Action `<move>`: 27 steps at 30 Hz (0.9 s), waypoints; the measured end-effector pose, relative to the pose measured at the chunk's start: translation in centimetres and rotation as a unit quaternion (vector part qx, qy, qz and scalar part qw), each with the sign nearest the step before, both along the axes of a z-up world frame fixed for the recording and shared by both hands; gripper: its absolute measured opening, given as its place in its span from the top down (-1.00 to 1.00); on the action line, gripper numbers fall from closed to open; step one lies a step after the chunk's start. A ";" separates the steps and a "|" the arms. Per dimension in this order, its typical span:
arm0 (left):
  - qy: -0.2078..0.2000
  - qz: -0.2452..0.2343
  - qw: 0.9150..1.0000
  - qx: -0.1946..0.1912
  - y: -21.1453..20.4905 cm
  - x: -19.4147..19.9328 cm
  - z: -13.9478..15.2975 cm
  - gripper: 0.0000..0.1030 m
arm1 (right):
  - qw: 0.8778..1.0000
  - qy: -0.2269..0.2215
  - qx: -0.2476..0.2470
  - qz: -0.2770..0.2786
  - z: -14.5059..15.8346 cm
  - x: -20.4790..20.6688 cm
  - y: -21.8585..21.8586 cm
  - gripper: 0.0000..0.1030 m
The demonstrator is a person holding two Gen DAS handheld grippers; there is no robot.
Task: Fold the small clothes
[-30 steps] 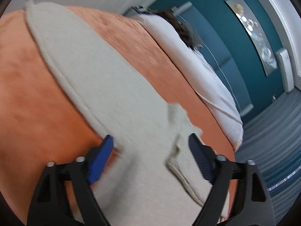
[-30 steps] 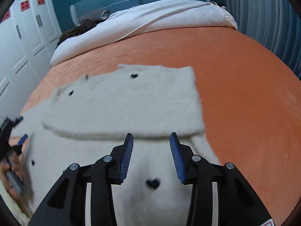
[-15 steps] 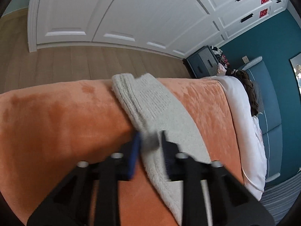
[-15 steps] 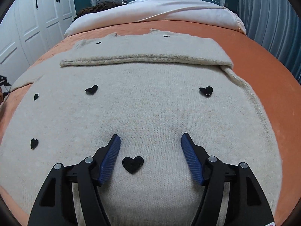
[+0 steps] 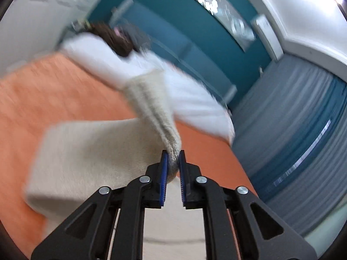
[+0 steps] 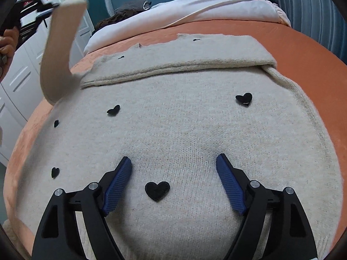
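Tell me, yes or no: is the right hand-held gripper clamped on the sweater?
No: the right hand-held gripper stands wide open over the sweater, its blue fingers apart on either side of a black heart patch.

Your left view is smeared all over, so the orange bed point(image 5: 54, 99) and the white bedding point(image 5: 188, 95) beyond your left hand-held gripper point(image 5: 172, 164) look soft and streaky. The dark thing point(image 5: 121, 41) far ahead of it is too blurry to tell what it is. The sweater point(image 6: 173, 130) sleeve point(image 5: 156, 112) runs in between its blue pads, so you cannot see the end of it. In your right view, the sweater's near edge is cut off below your right hand-held gripper point(image 6: 173, 164). The lifted sleeve point(image 6: 60, 52) far to its left is blurred too.
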State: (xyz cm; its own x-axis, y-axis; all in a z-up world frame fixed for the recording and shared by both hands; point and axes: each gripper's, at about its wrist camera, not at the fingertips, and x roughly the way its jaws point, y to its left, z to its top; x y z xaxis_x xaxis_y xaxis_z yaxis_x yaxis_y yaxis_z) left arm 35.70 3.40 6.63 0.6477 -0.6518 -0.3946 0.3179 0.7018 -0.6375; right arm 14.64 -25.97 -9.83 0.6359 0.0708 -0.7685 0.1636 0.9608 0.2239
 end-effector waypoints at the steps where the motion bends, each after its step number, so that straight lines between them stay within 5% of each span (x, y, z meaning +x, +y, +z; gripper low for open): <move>1: 0.032 -0.015 0.999 0.009 -3.1 -0.5 -2.2 0.22 | 1.000 -0.002 0.009 0.004 0.0 0.0 -0.2 -0.60; 3: 0.094 0.004 0.995 0.019 -6.1 -2.1 -6.6 -0.40 | 1.000 -0.002 0.023 0.005 0.1 0.1 -0.5 -0.61; 6: 0.161 0.043 0.986 -0.010 -5.2 -4.7 -12.0 -0.39 | 0.999 0.017 0.048 0.000 1.6 0.6 -1.3 -0.57; 11: 0.186 0.142 0.971 -0.042 3.8 -5.8 -14.2 -0.47 | 0.996 -0.010 0.083 -0.023 5.3 4.3 -5.0 -0.57; 14: 0.233 0.198 0.948 -0.084 9.2 -4.3 -15.9 -0.47 | 0.990 -0.006 0.120 -0.073 5.4 9.5 -8.4 -0.57; 18: 0.259 0.221 0.929 -0.145 11.8 -2.9 -17.3 -0.44 | 0.972 0.032 0.190 -0.133 2.4 17.3 -11.7 -0.40; 20: 0.263 0.226 0.924 -0.160 12.3 -2.3 -17.7 -0.22 | 0.966 0.051 0.203 -0.154 1.0 19.9 -11.9 -0.27; 21: 0.266 0.226 0.921 -0.172 12.3 -1.8 -17.9 0.05 | 0.966 0.052 0.194 -0.160 0.9 20.7 -11.6 -0.21; 23: 0.276 0.229 0.917 -0.172 12.1 -1.1 -17.6 0.54 | 0.973 0.053 0.163 -0.156 1.3 22.7 -10.7 0.22; 24: 0.270 0.232 0.920 -0.163 11.8 -1.0 -17.1 0.87 | 0.975 0.058 0.158 -0.148 1.7 23.5 -10.3 0.54; 25: 0.253 0.235 0.927 -0.148 11.5 -0.9 -16.2 0.87 | 0.977 0.054 0.150 -0.141 2.5 24.1 -10.0 0.80; 27: 0.206 0.236 0.941 -0.124 10.8 -1.0 -13.7 0.88 | 0.981 0.001 0.152 -0.119 5.5 24.0 -9.8 0.87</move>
State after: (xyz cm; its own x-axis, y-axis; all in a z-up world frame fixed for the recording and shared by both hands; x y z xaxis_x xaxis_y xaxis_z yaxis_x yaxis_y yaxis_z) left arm 34.70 14.23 -7.10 0.7137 -0.4348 -0.5492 -0.3026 0.5156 -0.8016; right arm 38.64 -35.77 -4.28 0.6603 0.1464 -0.7366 0.3767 0.7839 0.4935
